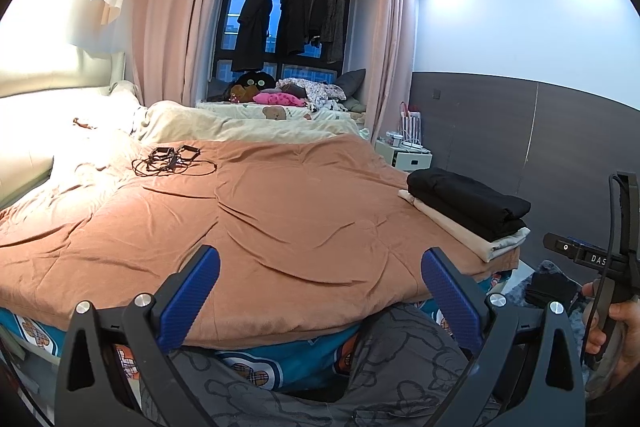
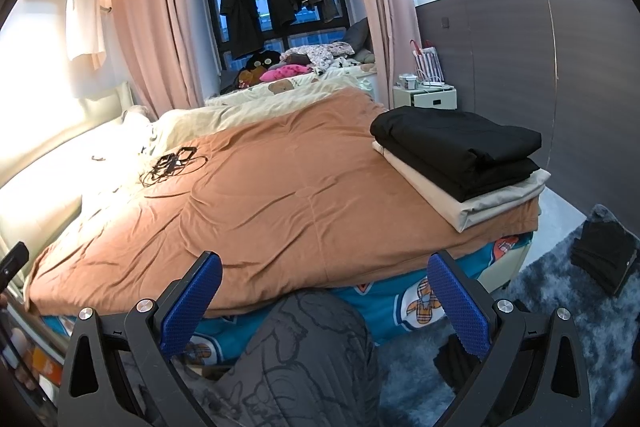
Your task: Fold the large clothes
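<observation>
A folded stack [image 2: 460, 155], black clothes on a beige one, rests on the right corner of the bed and also shows in the left wrist view [image 1: 468, 203]. A dark garment [image 2: 604, 259] lies crumpled on the grey shaggy rug [image 2: 560, 307] to the right of the bed. My left gripper [image 1: 320, 267] is open and empty, held over the near edge of the orange-brown blanket [image 1: 280, 211]. My right gripper [image 2: 324, 275] is also open and empty above the same edge. A hand [image 1: 616, 327] grasps the right gripper's handle at the right edge of the left wrist view.
A person's knee in grey patterned trousers [image 2: 312, 347] is pressed against the blue printed sheet [image 2: 400, 299]. A tangle of black cables [image 1: 168, 159] lies on the far left of the bed. A white nightstand [image 2: 428, 97] stands by the dark wall panel. Coats hang at the window.
</observation>
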Motion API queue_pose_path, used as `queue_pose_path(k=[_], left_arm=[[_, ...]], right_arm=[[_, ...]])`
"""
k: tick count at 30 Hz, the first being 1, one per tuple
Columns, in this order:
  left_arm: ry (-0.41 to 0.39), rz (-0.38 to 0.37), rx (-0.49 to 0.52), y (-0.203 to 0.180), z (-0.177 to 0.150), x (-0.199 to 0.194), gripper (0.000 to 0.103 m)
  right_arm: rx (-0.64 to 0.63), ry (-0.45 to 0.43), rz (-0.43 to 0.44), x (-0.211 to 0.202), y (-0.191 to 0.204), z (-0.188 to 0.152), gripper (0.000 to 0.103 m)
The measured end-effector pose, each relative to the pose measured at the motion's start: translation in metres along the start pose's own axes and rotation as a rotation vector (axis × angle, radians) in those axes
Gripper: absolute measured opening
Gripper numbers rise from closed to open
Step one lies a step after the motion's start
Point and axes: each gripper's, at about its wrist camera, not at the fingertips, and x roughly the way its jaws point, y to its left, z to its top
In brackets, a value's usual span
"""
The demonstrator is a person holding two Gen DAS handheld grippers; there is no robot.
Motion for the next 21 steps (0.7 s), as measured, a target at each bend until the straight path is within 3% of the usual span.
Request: queue_pose_path(k=[21], left_arm=[[-0.005, 0.011, -0.002, -0.0004, -0.0022, -0.0053, 0.103]], right_arm=[[0.001, 0.008, 0.000, 0.0009, 0.0048, -0.0046, 0.103]])
